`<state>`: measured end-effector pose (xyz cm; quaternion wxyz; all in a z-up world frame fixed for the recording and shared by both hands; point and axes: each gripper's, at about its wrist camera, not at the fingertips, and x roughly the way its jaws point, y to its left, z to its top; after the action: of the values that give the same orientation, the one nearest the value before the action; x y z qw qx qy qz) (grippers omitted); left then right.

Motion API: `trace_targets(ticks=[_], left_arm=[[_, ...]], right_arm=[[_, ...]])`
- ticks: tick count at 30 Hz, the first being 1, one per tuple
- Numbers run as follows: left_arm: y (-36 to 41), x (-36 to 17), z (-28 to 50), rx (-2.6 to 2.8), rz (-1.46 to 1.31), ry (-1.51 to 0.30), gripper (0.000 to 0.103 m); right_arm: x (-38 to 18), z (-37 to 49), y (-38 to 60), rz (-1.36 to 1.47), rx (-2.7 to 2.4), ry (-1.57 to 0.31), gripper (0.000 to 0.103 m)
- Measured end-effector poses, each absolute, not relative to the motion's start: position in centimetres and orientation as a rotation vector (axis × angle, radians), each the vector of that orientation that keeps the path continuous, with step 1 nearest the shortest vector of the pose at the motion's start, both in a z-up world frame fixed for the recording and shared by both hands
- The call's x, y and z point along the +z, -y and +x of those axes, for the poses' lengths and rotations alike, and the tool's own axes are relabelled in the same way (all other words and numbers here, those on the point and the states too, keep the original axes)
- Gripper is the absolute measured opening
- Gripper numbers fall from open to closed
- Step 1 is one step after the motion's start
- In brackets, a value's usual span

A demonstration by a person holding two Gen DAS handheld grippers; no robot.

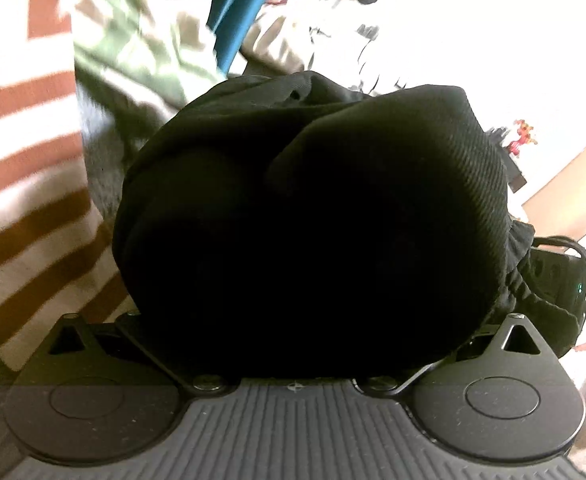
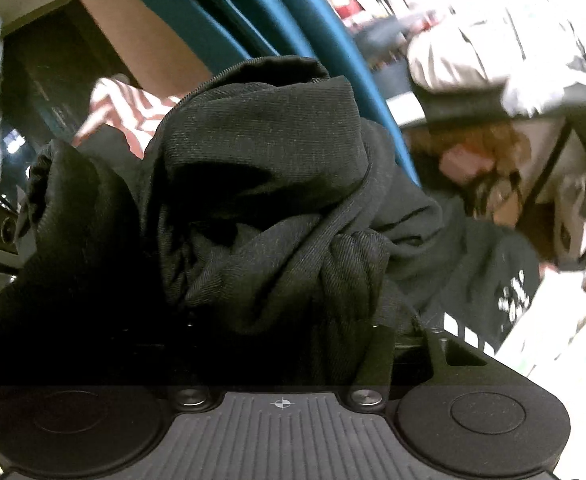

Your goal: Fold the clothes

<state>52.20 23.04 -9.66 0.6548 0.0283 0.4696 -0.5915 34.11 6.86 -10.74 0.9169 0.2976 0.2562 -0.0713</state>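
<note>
A black garment (image 1: 313,220) is bunched right against the left claw (image 1: 293,360) and the right claw (image 2: 285,344), hiding the fingers; the grip cannot be told. It is probably held up between both for spreading before folding.

The black garment (image 1: 313,216) was matt cloth with a fine diagonal twill rib — bunched and creased in the right wrist view. The left gripper (image 1: 293,360) body was matt dark plastic, ridged, with smooth metal screw heads. The striped cloth (image 1: 25,184) at left looked soft — blurred.
</note>
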Motion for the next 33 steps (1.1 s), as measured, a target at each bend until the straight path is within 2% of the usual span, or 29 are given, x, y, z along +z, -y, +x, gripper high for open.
trace_targets(ticks=[6, 14, 19, 23, 33], left_arm=[[-25.7, -5.4, 51.9, -1.352, 0.009, -0.972, 0.102], [-27.5, -1.8, 51.2, -1.343, -0.035, -0.888, 0.102], [-26.2, -0.3, 49.5, -1.345, -0.033, -0.859, 0.102], [-29.3, 0.8, 48.6, -1.373, -0.029, -0.854, 0.102], [-30.9, 1.3, 45.6, -1.484, -0.077, -0.882, 0.102]], right_arm=[[-6.1, 34.5, -8.5, 0.517, -0.111, -0.429, 0.045], [-1.6, 35.0, -10.0, 0.441, -0.093, -0.399, 0.045], [0.6, 33.9, -10.9, 0.417, -0.114, -0.403, 0.045], [2.4, 32.2, -12.0, 0.403, -0.152, -0.415, 0.045], [5.4, 27.8, -16.2, 0.361, -0.282, -0.459, 0.045]])
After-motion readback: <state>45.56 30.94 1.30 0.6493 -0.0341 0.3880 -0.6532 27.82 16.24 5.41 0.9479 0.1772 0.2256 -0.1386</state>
